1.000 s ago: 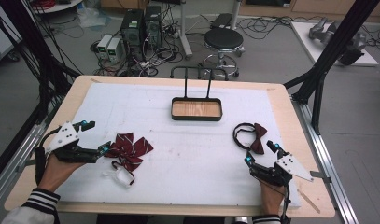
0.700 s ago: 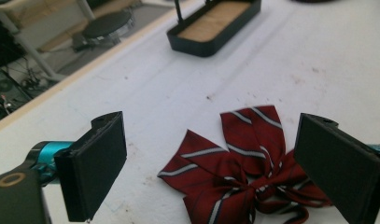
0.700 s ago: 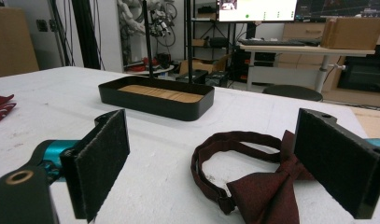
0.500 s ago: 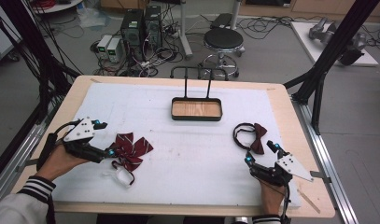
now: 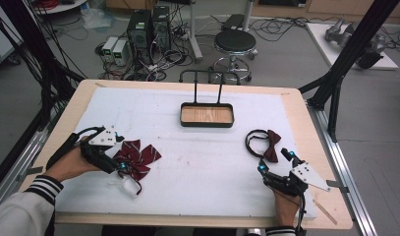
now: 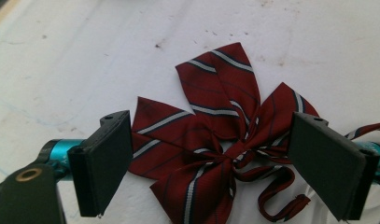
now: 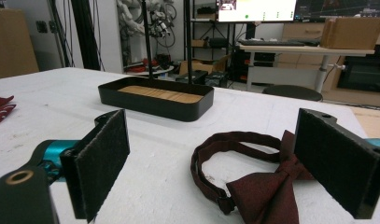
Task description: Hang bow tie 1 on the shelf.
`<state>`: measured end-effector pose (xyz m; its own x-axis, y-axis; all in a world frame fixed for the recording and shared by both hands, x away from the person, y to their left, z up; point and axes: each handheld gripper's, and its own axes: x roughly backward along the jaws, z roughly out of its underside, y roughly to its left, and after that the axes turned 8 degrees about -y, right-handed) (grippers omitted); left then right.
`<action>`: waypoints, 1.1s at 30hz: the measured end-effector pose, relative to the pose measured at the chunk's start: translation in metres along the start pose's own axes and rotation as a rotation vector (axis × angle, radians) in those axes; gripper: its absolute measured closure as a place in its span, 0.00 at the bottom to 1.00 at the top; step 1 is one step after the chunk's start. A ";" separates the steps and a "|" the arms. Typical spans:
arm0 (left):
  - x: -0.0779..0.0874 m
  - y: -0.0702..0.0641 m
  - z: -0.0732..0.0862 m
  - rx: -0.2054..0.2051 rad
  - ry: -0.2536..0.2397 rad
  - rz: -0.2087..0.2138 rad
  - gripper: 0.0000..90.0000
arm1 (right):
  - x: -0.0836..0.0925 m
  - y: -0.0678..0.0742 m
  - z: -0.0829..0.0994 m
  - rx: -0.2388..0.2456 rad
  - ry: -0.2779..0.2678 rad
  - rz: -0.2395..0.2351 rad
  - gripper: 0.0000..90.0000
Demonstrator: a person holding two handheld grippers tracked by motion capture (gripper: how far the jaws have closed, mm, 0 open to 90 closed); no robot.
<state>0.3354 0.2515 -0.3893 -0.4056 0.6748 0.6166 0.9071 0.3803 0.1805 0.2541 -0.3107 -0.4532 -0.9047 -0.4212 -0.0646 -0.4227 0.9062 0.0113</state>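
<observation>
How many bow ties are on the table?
2. A striped red bow tie lies at the table's left, between the open jaws of the left gripper. A plain dark red bow tie with its neck loop lies at the right, just ahead of the right gripper.

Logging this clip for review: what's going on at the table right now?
A person holds tongs in each hand. The left tongs straddle a striped red bow on the white mat; their jaws have just been closing but are not yet pressing it. The right tongs sit open beside a dark bow tie. The tray holds nothing.
</observation>
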 end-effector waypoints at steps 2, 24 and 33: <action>-0.003 0.001 0.000 -0.010 0.014 0.015 0.18 | 0.000 0.000 0.000 -0.001 0.000 0.000 0.11; -0.027 0.013 0.002 -0.052 0.113 0.126 0.31 | 0.000 0.000 0.000 -0.002 0.001 0.000 0.11; -0.032 0.013 0.005 -0.087 0.156 0.173 0.37 | 0.000 0.000 0.000 -0.003 0.000 -0.001 0.11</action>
<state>0.3591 0.2381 -0.4108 -0.2271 0.6169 0.7536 0.9706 0.2069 0.1231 0.2540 -0.3106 -0.4533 -0.9045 -0.4217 -0.0641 -0.4234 0.9058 0.0143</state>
